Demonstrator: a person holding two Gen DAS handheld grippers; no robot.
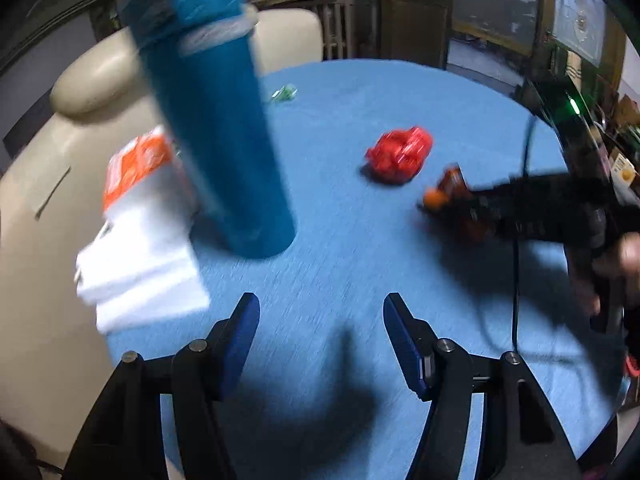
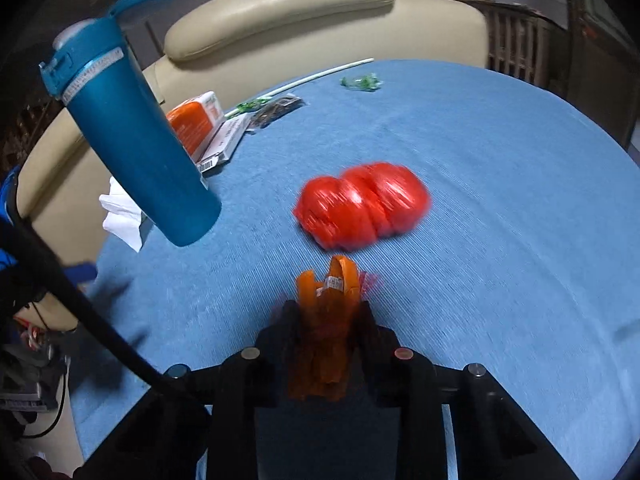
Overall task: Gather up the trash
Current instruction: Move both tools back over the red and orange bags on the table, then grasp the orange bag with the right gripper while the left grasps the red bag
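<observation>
My right gripper is shut on an orange wrapper and holds it above the blue tablecloth; it also shows at the right of the left wrist view. A crumpled red wrapper lies just beyond it, also seen in the left wrist view. A small green wrapper lies at the table's far edge. My left gripper is open and empty over the near part of the table.
A tall blue bottle stands at the left. Beside it lie an orange-and-white pack, white tissues, a dark wrapper and a white straw. A cream chair stands behind the round table.
</observation>
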